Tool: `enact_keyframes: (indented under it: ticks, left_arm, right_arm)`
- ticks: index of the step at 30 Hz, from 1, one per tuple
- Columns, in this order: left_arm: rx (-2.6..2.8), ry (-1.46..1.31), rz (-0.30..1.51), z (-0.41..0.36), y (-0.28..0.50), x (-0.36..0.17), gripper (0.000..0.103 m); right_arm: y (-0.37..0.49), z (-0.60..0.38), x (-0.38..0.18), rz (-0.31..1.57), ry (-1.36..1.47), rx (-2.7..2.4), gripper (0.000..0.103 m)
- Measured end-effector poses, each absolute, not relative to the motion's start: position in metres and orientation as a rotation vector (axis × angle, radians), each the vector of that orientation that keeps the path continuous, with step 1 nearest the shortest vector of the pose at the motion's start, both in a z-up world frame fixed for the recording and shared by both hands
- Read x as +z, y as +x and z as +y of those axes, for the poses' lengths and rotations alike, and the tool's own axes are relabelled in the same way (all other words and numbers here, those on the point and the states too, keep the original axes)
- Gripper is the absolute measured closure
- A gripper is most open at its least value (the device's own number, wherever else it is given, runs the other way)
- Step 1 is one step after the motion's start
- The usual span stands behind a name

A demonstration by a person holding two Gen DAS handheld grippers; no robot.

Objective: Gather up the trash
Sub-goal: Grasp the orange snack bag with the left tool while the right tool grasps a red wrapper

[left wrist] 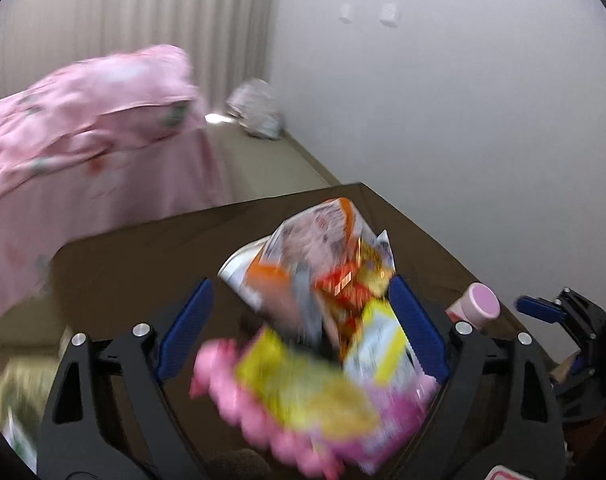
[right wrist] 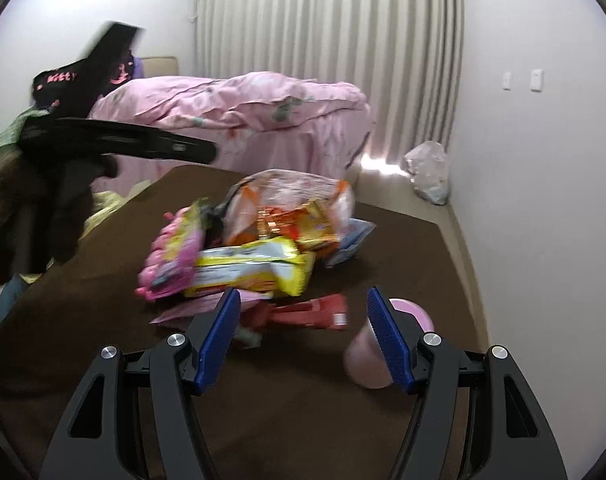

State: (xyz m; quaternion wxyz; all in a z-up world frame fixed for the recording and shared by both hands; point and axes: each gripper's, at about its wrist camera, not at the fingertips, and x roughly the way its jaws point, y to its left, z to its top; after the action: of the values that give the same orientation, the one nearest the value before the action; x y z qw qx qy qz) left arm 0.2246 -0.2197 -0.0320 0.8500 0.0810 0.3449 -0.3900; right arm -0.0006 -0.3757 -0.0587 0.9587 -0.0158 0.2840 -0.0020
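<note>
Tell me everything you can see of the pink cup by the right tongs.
The pink cup lies tipped on its side on the brown table top, its paler pink lid pointing away from the camera. It looks like smooth plastic, blurred here. It sits at the outer side of the right tongs' right-hand blue pad, partly hidden behind it, not between the open pads. It lies apart from the wrapper pile.

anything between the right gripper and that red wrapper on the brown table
Nothing visible does. The right gripper has its jaws open, with bare brown table up to the flat red wrapper; the pink cup lies off to the right.
</note>
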Motion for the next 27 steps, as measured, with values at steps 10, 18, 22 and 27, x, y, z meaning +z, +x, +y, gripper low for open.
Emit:
enact_keyframes:
  ticks: [10,18,22,27]
  left_arm:
    - [-0.763,0.133,1.05,-0.262,0.288,-0.09,0.078]
    - [-0.681,-0.124,0.928,-0.149,0.22,-0.049,0.081]
    - [-0.57,-0.194,0.846,-0.102,0.194,-0.042,0.081]
    - [-0.489,-0.247,0.86,-0.06,0.158,-0.059,0.081]
  right_arm:
    - [0.004,-0.392,-0.062,0.596,0.021,0.016,0.041]
    - [0.015,-0.369,-0.062,0.601,-0.013,0.063,0.041]
    - [0.013,-0.348,-0.059,0.613,-0.011,0.137,0.041]
    - [0.008,-0.323,-0.061,0.634,-0.064,0.183,0.041]
